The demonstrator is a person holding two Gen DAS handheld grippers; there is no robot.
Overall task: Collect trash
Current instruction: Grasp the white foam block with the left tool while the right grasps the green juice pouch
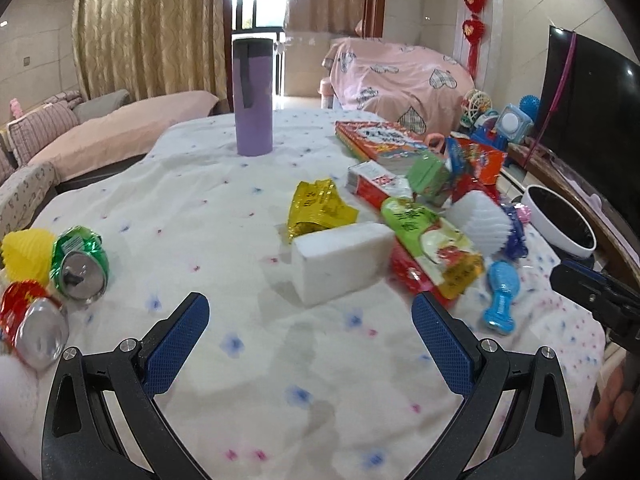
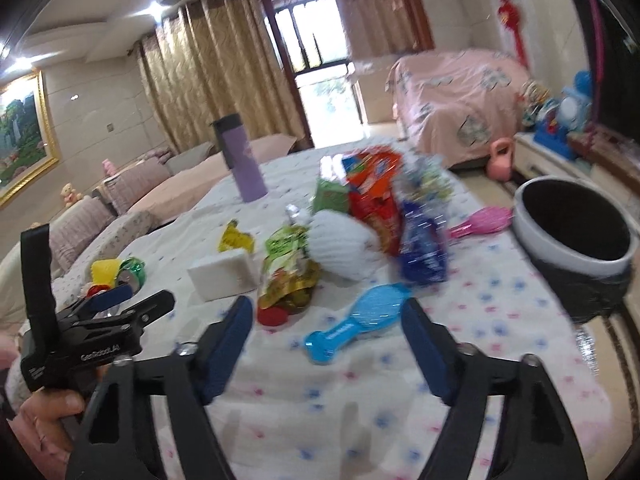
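Nothing looks collected yet as far as I can see: the round white-rimmed bin with the black liner (image 2: 576, 232) sits off the right edge of the table (image 1: 224, 208), and whatever I can see of its inside looks dark and empty, though the bottom is hidden. My left gripper (image 1: 310, 320) has its jaws wide with nothing between them, hovering over bare floral cloth just short of the white rectangular foam block (image 1: 340, 260). My right gripper (image 2: 326, 320) has its jaws partly open and empty, the light-blue plastic hairbrush (image 2: 356, 320) lying on the cloth just ahead between the tips, not touched. Trash is all still out: gold foil wrapper (image 1: 320, 210) touching the far side of the foam block, green-and-yellow snack pouch (image 1: 432, 248) just right of it, red-and-orange snack bag (image 2: 372, 196) and shiny blue foil bag (image 2: 422, 240) in the pile further back, crushed green can (image 1: 80, 264) and crushed red can (image 1: 32, 320) near the left edge beside a yellow pleated paper ball (image 1: 24, 252). Purple tall tumbler (image 1: 253, 96) stands upright at the far end, colourful book (image 1: 380, 140) lies right of it, white pleated paper ball (image 1: 480, 216) is in the pile; I judge these as not trash. So I judge the task barely started: every wrapper and both cans are left to go, and the bin is well apart from the cans.
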